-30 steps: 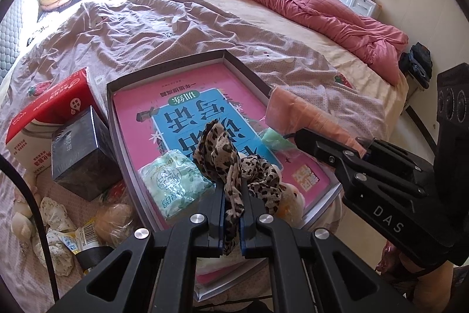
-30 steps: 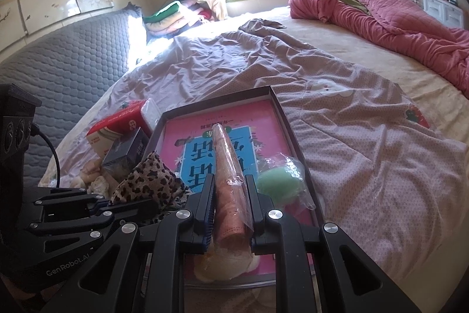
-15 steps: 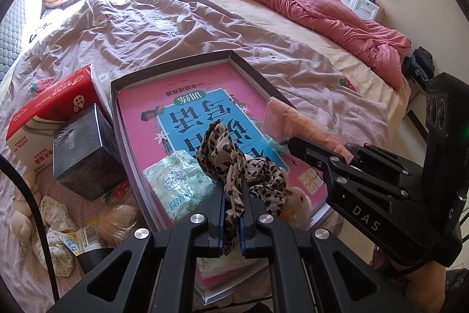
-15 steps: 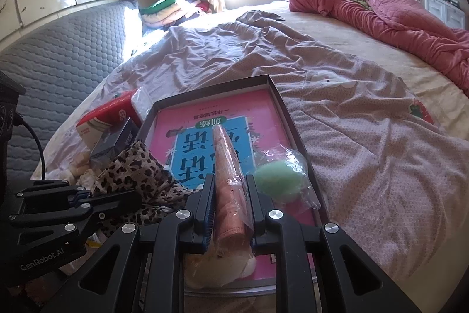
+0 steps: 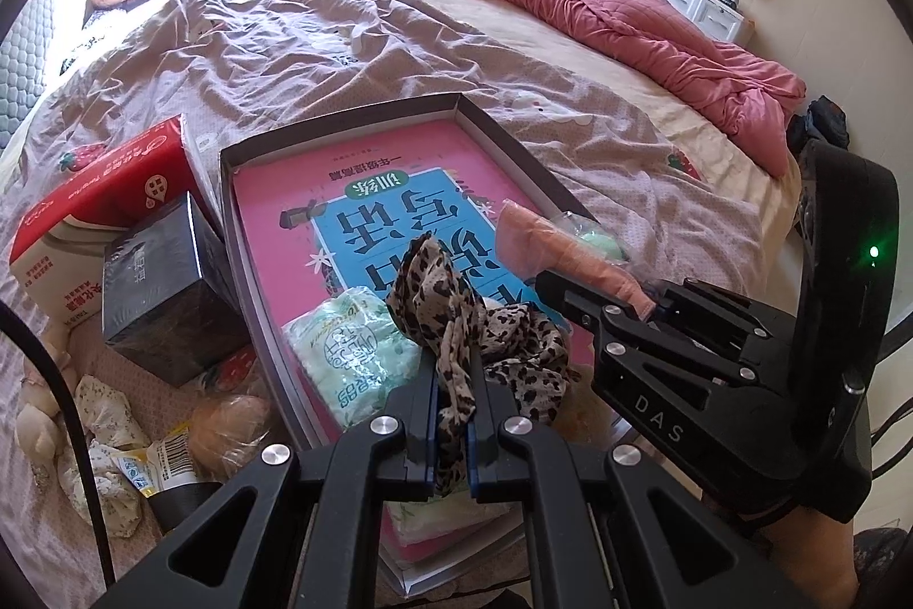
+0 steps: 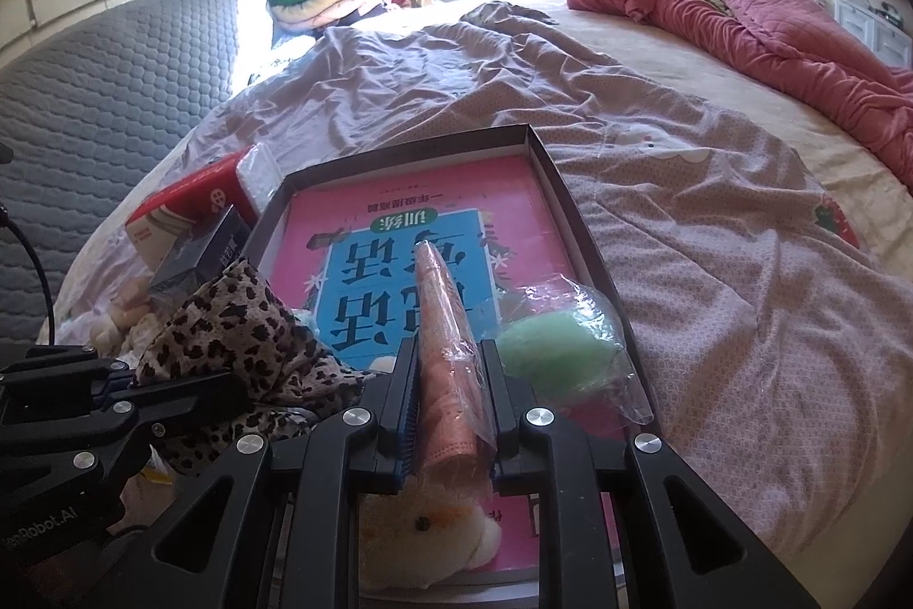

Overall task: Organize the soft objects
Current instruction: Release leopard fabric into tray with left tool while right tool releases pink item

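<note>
Left gripper (image 5: 452, 423) fingers pinch a crumpled leopard-print scarf (image 5: 456, 323); right gripper (image 6: 448, 409) fingers clamp a plastic-wrapped pink cloth roll (image 6: 445, 323) above the box tray (image 6: 576, 221).

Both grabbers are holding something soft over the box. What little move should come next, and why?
Probably lower the left gripper a bit and let go of the leopard-print scarf it is pinching. The scarf already hangs over the tray, above the pink book, by the green tissue pack. The right gripper is shut on the peach wrapped pack, so one hand should empty first.
</note>
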A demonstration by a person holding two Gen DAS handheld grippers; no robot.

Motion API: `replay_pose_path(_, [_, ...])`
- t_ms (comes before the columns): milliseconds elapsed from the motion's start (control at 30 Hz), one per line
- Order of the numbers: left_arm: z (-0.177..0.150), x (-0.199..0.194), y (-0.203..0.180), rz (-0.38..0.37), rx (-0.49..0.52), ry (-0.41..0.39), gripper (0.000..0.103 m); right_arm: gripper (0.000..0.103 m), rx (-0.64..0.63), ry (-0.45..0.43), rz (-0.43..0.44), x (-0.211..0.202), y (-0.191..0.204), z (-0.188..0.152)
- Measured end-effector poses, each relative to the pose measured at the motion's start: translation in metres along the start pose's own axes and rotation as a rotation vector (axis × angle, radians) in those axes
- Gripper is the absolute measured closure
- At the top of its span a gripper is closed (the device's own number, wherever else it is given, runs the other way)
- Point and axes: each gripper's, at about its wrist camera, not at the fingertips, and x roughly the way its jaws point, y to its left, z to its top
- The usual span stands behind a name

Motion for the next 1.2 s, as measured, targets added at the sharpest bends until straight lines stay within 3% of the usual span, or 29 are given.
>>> replay_pose_path(133, [0.000, 0.000, 0.002, 0.000, -0.005, -0.001, 0.096, 0.082, -0.003, 0.005, 0.000, 0.003, 0.001, 0.001])
replay_pose_path(233, [0.000, 0.000, 0.002, 0.000, -0.006, -0.001, 0.096, 0.073, -0.016, 0.006, -0.009, 0.004, 0.004, 0.001])
replay_pose_path(533, [0.001, 0.000, 0.003, 0.005, -0.010, -0.001, 0.096, 0.071, -0.023, -0.004, -0.022, 0.000, 0.007, 0.003])
replay_pose_path(667, [0.002, 0.001, 0.004, 0.011, -0.014, 0.002, 0.096, 0.057, -0.009, -0.012, -0.030, -0.006, 0.005, 0.004])
replay_pose_path(867, [0.003, 0.000, 0.008, 0.019, -0.025, 0.005, 0.096, 0.048, 0.007, -0.031, -0.038, -0.017, 0.003, 0.006])
replay_pose_path(1200, [0.004, -0.003, 0.016, 0.035, -0.060, 0.002, 0.092, 0.043, 0.033, -0.050, -0.063, -0.032, -0.004, -0.001])
